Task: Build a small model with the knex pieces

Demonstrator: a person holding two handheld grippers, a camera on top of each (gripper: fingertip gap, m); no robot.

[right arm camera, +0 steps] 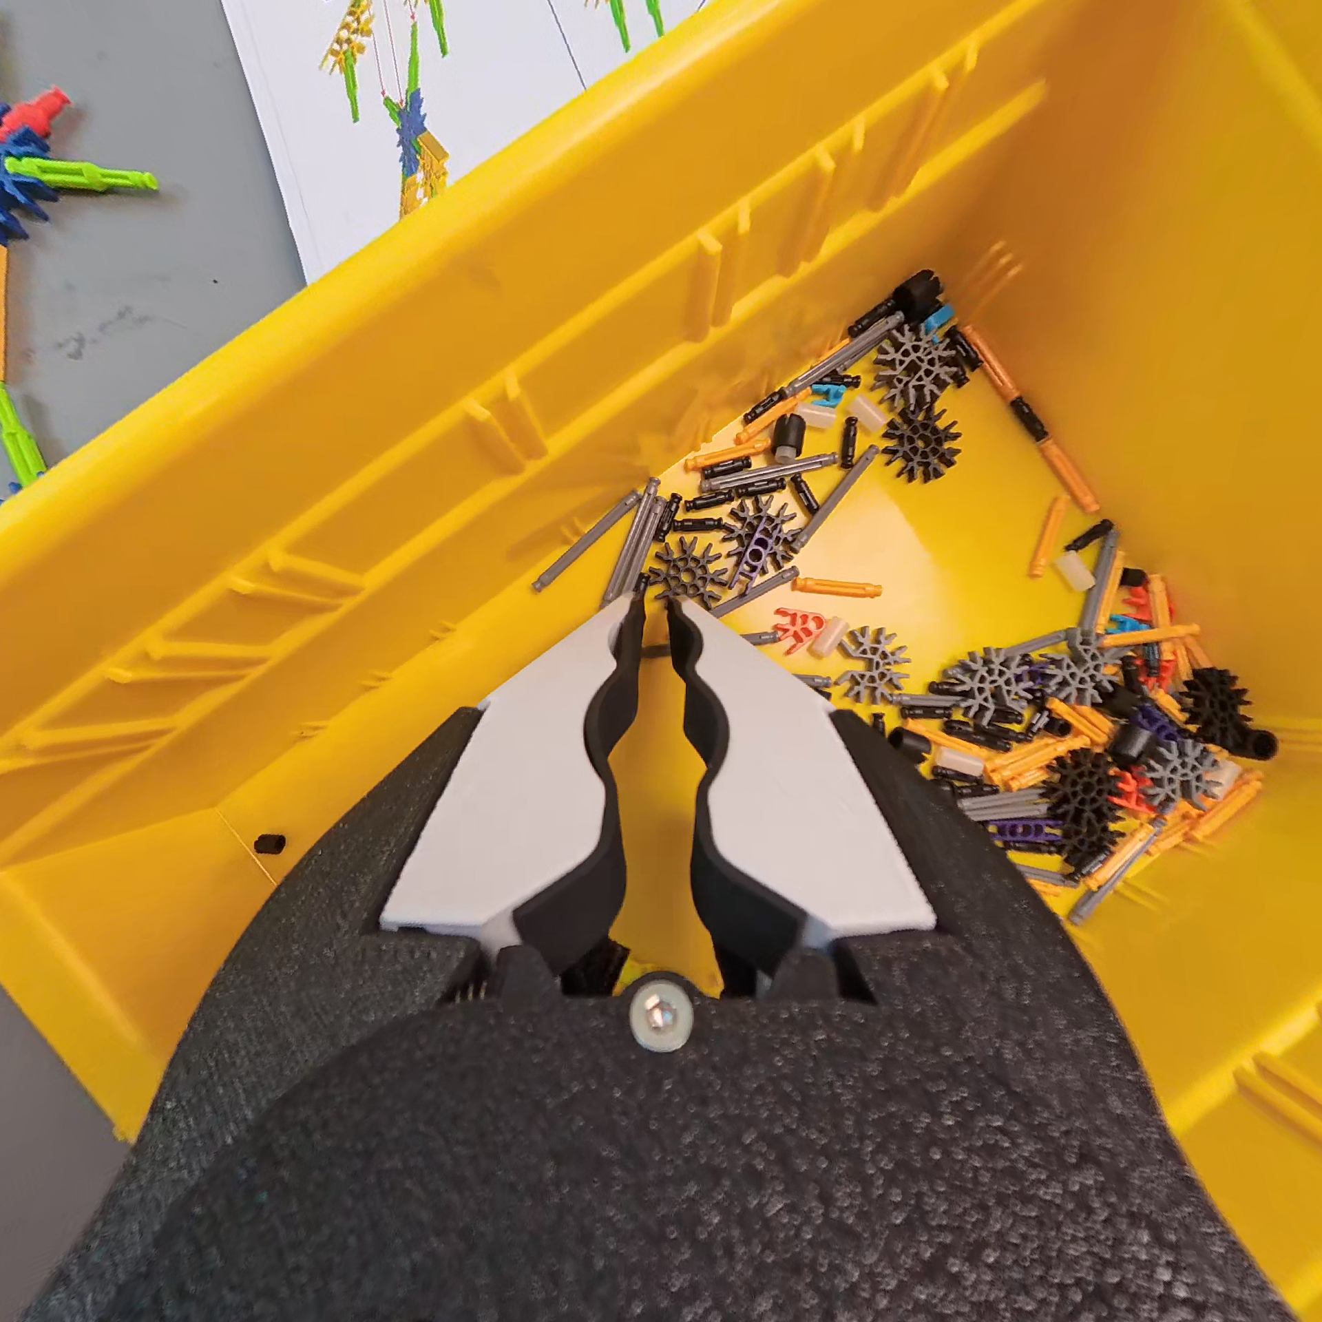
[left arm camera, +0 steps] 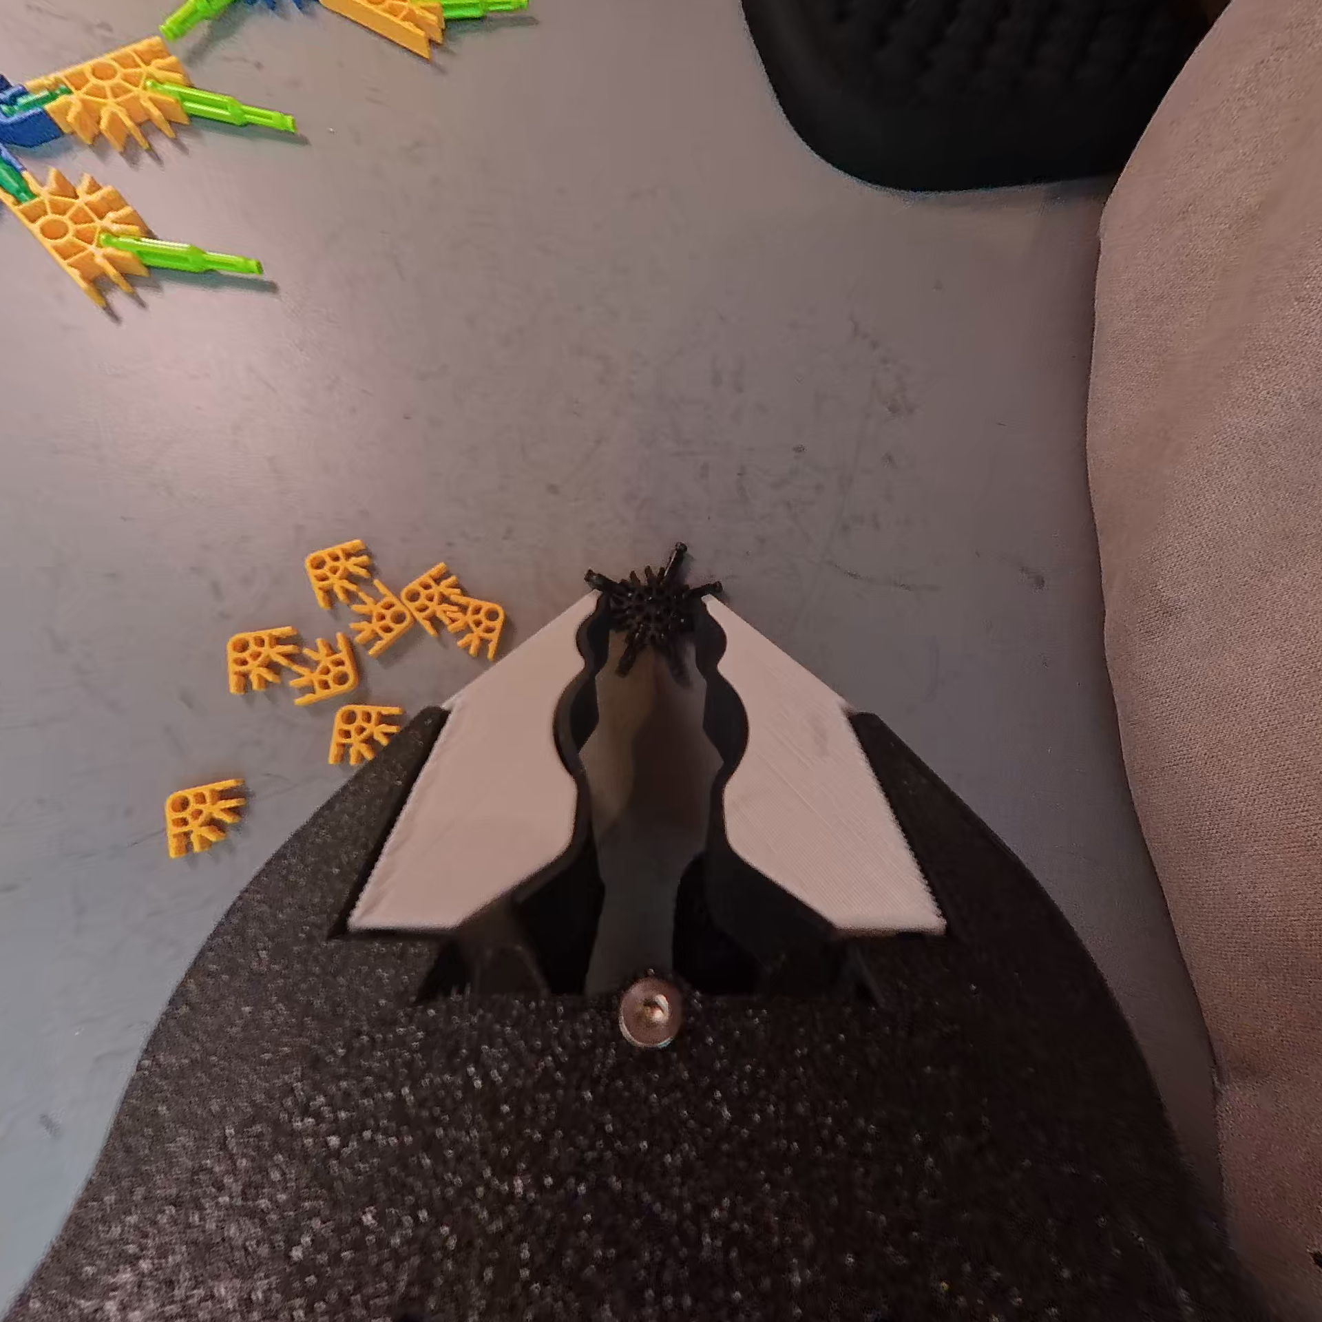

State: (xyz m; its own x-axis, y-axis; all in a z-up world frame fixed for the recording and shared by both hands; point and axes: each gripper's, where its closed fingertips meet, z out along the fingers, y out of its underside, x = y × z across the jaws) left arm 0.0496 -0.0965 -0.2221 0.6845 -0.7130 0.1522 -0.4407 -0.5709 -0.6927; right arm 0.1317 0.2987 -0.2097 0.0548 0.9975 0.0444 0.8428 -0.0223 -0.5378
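My left gripper (left arm camera: 649,614) is shut on a black snowflake-shaped connector (left arm camera: 647,608) with short black rods stuck in it, held just above the grey table (left arm camera: 572,358). Several small yellow connectors (left arm camera: 379,615) lie loose on the table just left of its fingers. My right gripper (right arm camera: 656,608) reaches down into a yellow bin (right arm camera: 429,372). Its jaws stand a narrow gap apart with nothing between them. Its tips are just short of a black snowflake connector (right arm camera: 687,571) that lies among grey rods on the bin floor.
Yellow connectors with green rods (left arm camera: 114,100) lie at the table's far left. A black mesh object (left arm camera: 966,86) is at the top, a grey cushion (left arm camera: 1216,572) on the right. The bin holds heaps of mixed pieces (right arm camera: 1094,751). A printed sheet (right arm camera: 400,107) lies beyond the bin. About 40 centimetres separates my left fingertips from my right. Measured from the fingertips, the black mesh object (left arm camera: 966,86) is 20 centimetres or so from the left gripper and 35 centimetres from the right.
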